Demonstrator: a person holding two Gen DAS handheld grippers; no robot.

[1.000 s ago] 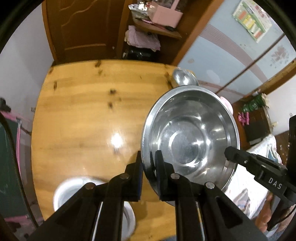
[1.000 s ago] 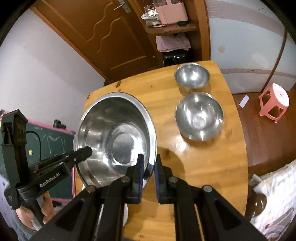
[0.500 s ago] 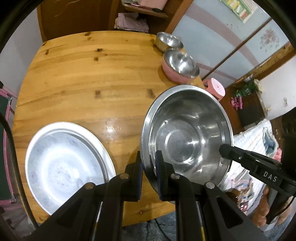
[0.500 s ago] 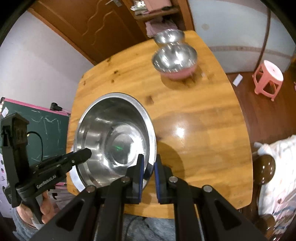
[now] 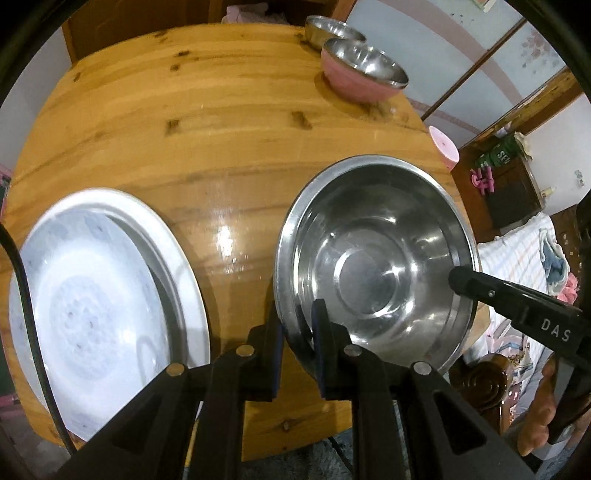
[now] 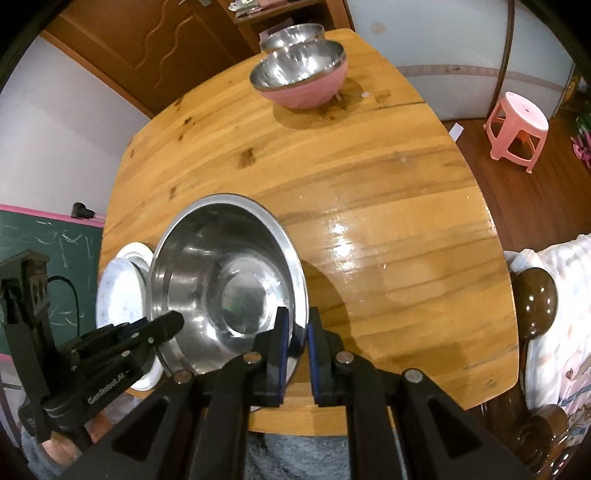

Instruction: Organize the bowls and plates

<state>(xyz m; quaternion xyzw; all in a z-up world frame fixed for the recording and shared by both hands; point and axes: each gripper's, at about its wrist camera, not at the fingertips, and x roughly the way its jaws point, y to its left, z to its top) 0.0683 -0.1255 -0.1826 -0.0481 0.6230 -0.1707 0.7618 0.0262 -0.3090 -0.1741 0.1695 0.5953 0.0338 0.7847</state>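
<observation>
A large steel bowl (image 5: pixel 376 258) (image 6: pixel 225 284) hangs over the near part of the wooden table (image 5: pixel 221 122) (image 6: pixel 388 221), held from both sides. My left gripper (image 5: pixel 297 325) is shut on its left rim. My right gripper (image 6: pixel 295 332) is shut on its right rim; that gripper's black finger (image 5: pixel 517 302) shows at the bowl's far side in the left wrist view. Left of the bowl a white plate (image 5: pixel 99 302) (image 6: pixel 118 295) lies on the table's near left corner, partly behind the bowl in the right wrist view.
At the table's far edge stand a pink bowl with a steel lining (image 5: pixel 364 70) (image 6: pixel 303 74) and a small steel bowl (image 5: pixel 332 31) (image 6: pixel 291 35) behind it. A pink stool (image 6: pixel 517 125) is on the floor to the right. A dark wooden chair back (image 6: pixel 535 295) is near the table's right edge.
Both grippers have come down and back toward the table's near edge with the large bowl. The white plate has come into full view; the far bowls have drawn away.
</observation>
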